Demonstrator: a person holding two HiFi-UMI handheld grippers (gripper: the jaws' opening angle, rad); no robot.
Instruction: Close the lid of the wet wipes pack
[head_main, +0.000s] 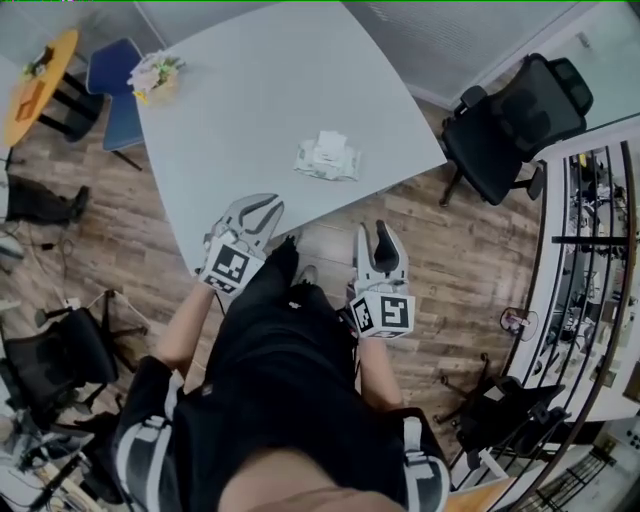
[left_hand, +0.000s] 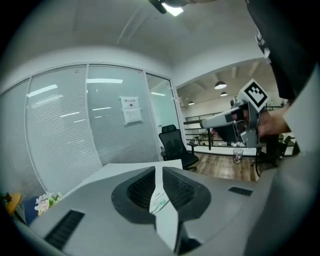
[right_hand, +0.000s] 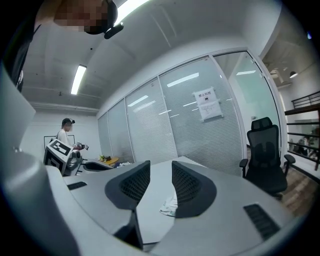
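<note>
Wet wipes pack (head_main: 327, 156) lies on the bench (head_main: 230, 90), toward its right side and well apart from both grippers. We have the left gripper (head_main: 258, 207) at the bench's near edge, fingers (left_hand: 137, 189) clenched almost together, grasping nothing. The right gripper (head_main: 378, 230) is beside that same edge, fingers (right_hand: 192, 186) released, holding nothing. We can't tell the lid's state: the pack is too small.

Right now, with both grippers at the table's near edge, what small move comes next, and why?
Probably carry the right gripper forward over the table toward the wet wipes pack: it lies farther in, touched by neither gripper, and the right jaws stand apart and empty. The left gripper, jaws together, can follow.
</note>
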